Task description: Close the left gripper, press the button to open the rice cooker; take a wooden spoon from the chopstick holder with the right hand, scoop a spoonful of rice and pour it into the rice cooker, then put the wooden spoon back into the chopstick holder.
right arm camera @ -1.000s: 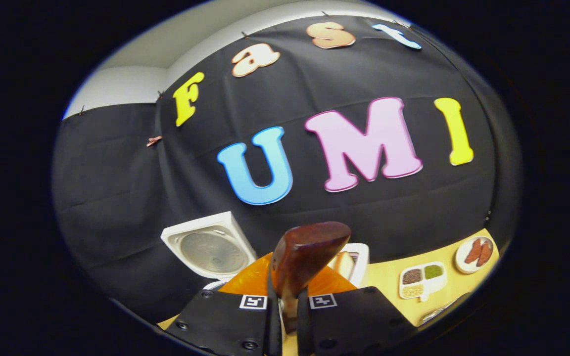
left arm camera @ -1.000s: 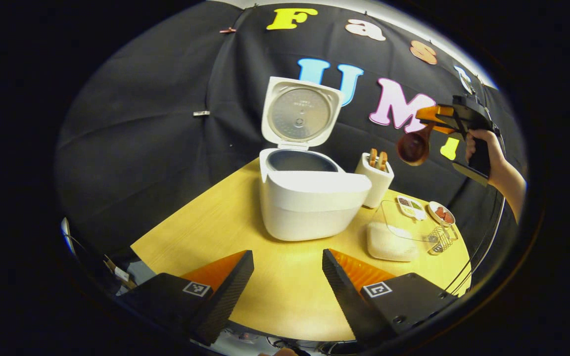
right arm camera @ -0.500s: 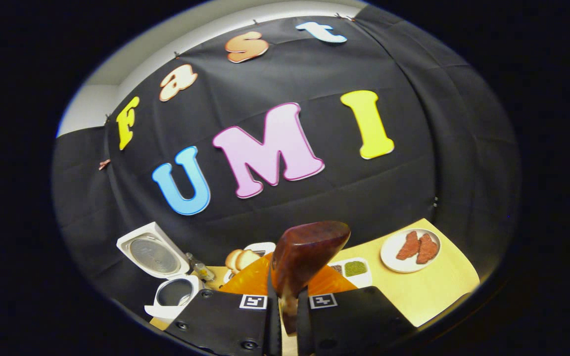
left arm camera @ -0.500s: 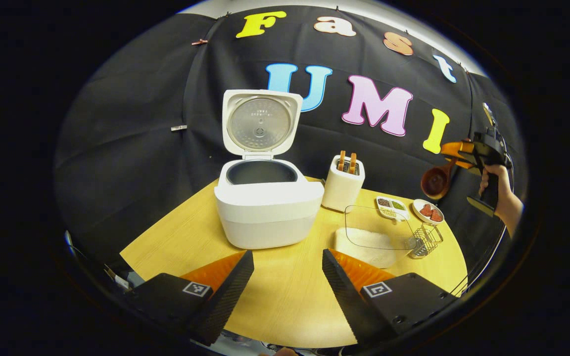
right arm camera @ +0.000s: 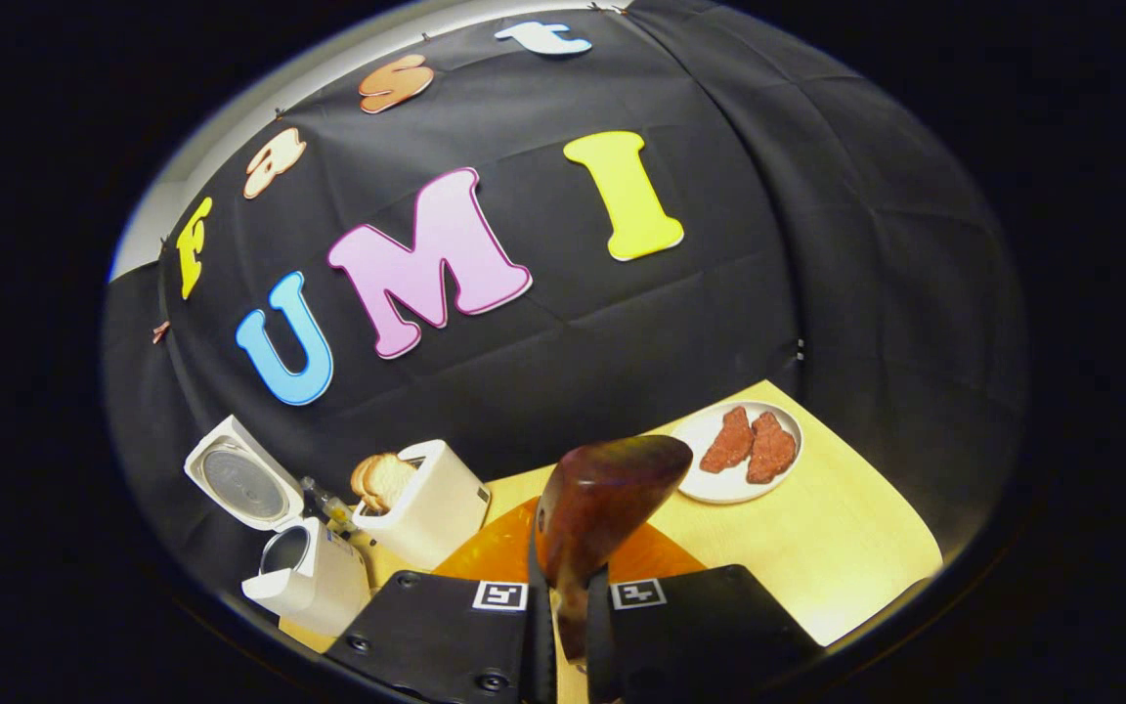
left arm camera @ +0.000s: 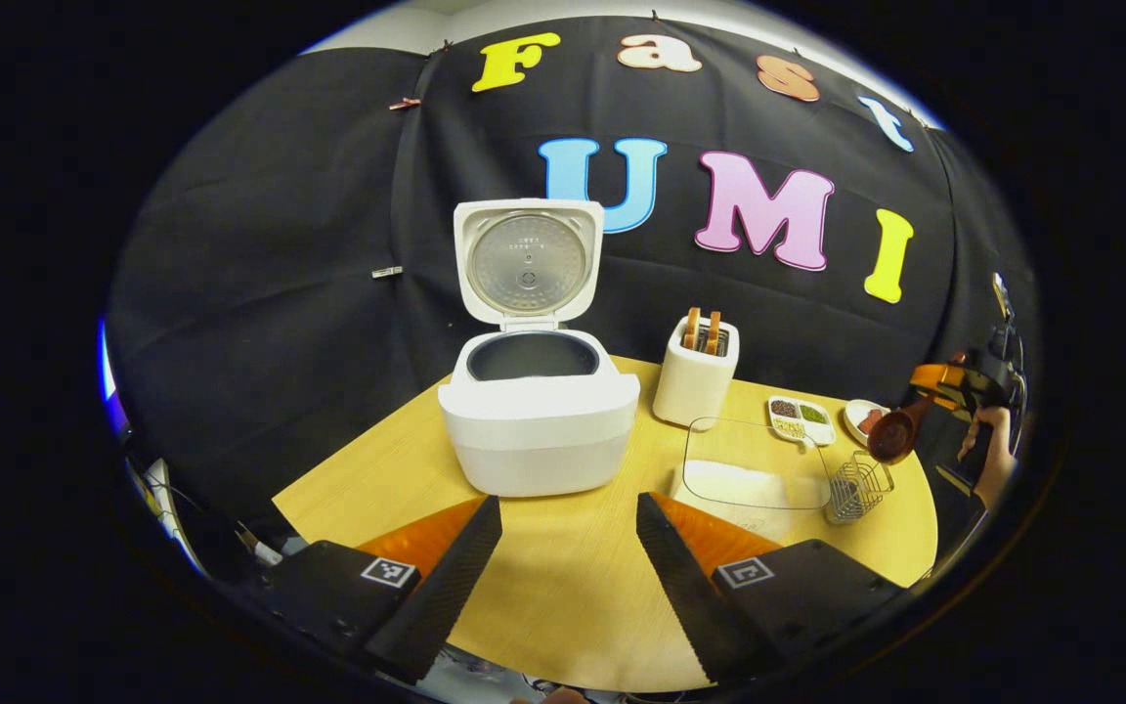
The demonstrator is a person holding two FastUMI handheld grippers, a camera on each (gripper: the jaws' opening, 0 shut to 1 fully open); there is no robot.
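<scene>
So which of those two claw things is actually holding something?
The right gripper, at the table's far right: its fingers are clamped on the wooden spoon. The left gripper is spread wide open and empty above the table.

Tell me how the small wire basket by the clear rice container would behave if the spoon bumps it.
The wire basket looks like thin open mesh, so probably light and easy to slide across the smooth table. It looks tall for its narrow base, so it may tip. The wire should stay stiff.

Left hand-held gripper [left arm camera: 568,567] agape; right hand-held gripper [right arm camera: 563,611] clamped.
</scene>
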